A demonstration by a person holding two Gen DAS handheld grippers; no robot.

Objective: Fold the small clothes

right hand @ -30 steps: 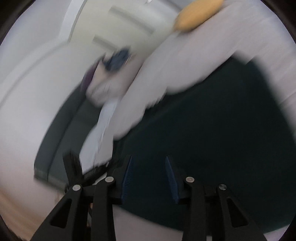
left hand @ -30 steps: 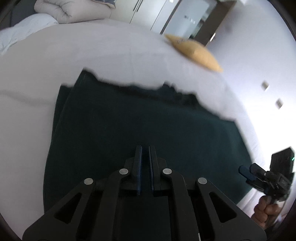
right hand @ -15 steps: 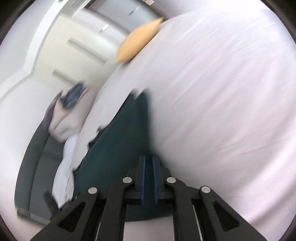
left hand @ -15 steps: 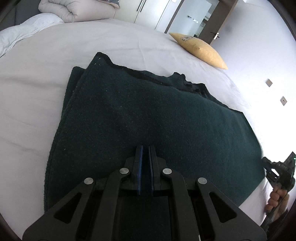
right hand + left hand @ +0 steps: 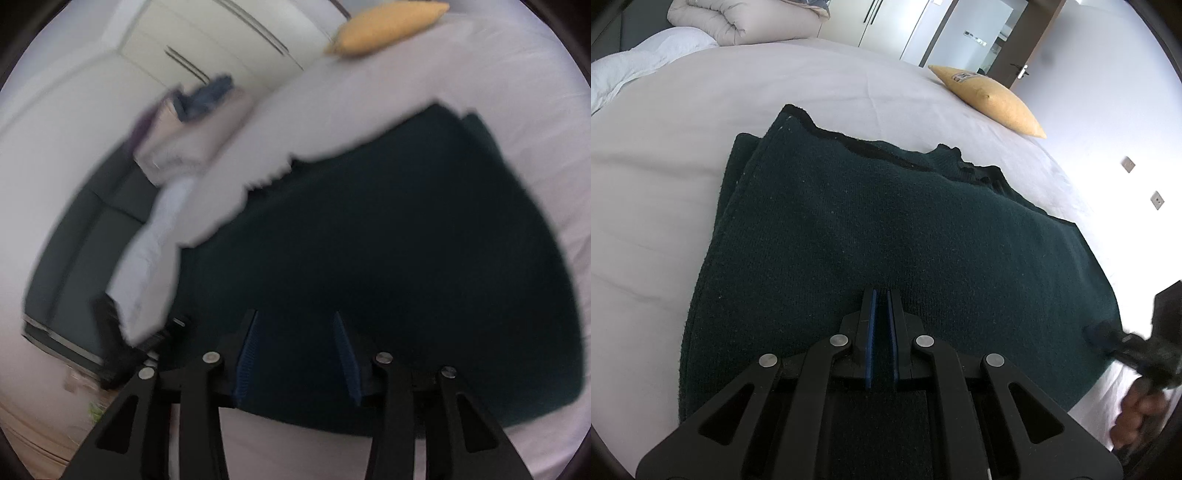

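Dark green knit garment [image 5: 886,236], folded flat

- A dark green knitted garment [image 5: 886,229] lies flat on the white bed sheet [image 5: 701,96], folded into a broad rectangle.
- Layered edges show stacked along its left side and far edge.
- A ribbed, wavy hem or collar sits at the far edge.
- Its surface looks smooth, with faint creases.
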